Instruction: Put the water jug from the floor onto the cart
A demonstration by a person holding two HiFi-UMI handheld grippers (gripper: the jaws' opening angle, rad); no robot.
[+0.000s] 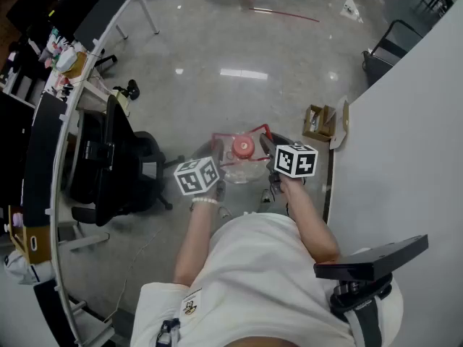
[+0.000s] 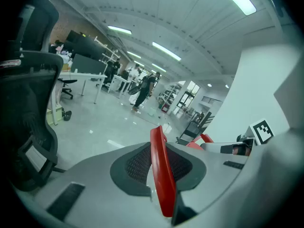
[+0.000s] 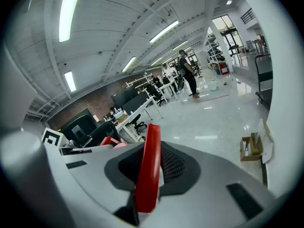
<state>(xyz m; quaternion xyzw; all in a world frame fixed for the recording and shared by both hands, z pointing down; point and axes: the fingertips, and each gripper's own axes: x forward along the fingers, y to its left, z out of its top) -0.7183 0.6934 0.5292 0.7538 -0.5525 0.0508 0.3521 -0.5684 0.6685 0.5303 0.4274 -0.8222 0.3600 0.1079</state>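
Observation:
The water jug (image 1: pixel 242 163) is clear with a red cap (image 1: pixel 243 147) and a thin red handle (image 1: pixel 239 131). It hangs off the floor in front of the person, between both grippers. In the head view my left gripper (image 1: pixel 217 156) is at the jug's left and my right gripper (image 1: pixel 266 147) at its right. In the left gripper view the red handle (image 2: pixel 161 175) runs upright between the dark pads, with my left gripper (image 2: pixel 159 163) shut on it. My right gripper (image 3: pixel 149 163) is likewise shut on the red handle (image 3: pixel 148 170). No cart is recognisable.
A black office chair (image 1: pixel 116 166) stands close at the left beside a curved desk (image 1: pixel 65 114). An open cardboard box (image 1: pixel 319 122) lies on the shiny floor by the white wall (image 1: pixel 405 143) at the right. A black padded bar on a post (image 1: pixel 370 260) is at the lower right.

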